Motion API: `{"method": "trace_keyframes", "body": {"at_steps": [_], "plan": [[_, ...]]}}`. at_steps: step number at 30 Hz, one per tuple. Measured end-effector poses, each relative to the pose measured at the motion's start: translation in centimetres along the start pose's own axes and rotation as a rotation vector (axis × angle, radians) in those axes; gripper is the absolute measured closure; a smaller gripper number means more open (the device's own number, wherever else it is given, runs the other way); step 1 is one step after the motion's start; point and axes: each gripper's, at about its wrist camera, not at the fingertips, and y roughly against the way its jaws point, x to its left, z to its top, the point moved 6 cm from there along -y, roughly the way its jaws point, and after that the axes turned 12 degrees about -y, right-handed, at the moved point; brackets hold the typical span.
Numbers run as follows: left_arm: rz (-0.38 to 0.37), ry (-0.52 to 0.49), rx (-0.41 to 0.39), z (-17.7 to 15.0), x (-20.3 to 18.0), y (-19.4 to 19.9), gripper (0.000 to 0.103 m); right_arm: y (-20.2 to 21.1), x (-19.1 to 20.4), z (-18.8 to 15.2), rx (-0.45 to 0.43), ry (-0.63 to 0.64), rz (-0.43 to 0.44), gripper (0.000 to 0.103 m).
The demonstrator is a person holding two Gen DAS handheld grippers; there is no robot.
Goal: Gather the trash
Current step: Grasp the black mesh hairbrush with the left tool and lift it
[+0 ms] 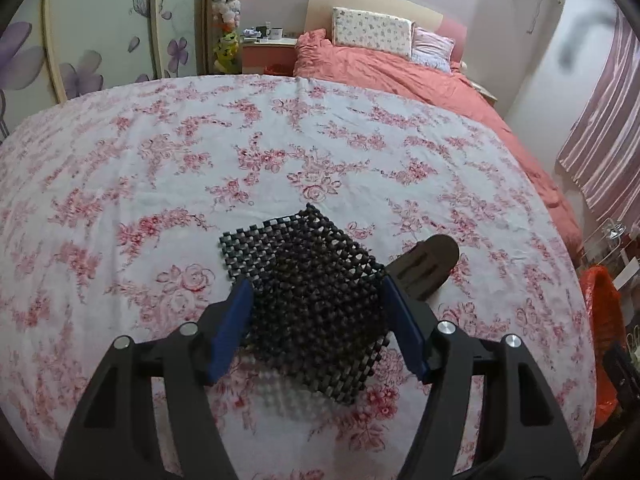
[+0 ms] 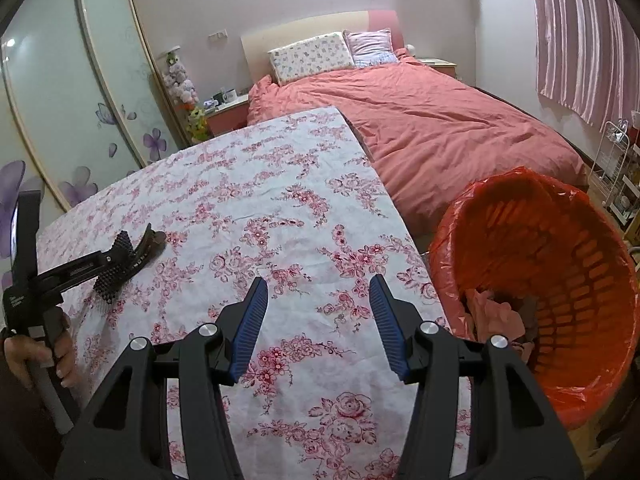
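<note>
With the black mesh mat (image 1: 308,300) sitting between its pads, the left gripper (image 1: 316,320) looks half-open, grip unconfirmed. Right gripper (image 2: 318,320) half-open, empty, parked beside the orange bin (image 2: 560,264) for drop-off.

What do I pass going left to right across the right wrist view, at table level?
Hand → left gripper at the black mat → right gripper over the floral tablecloth → orange bin.
</note>
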Motion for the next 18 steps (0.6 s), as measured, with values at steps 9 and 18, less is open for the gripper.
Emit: {"method": "trace_keyframes", "body": {"at_steps": [9,18], "plan": [[-0.033,-0.031,-0.031,0.52,-0.89,0.14,0.066,-0.69,0.06,-0.5,0.017,0.006,-0.009,0.049],[-0.009,-0.036,-0.027,0.81,-0.37,0.22,0.067,-0.74,0.01,-0.57,0.02,0.006,-0.01,0.049]]}}
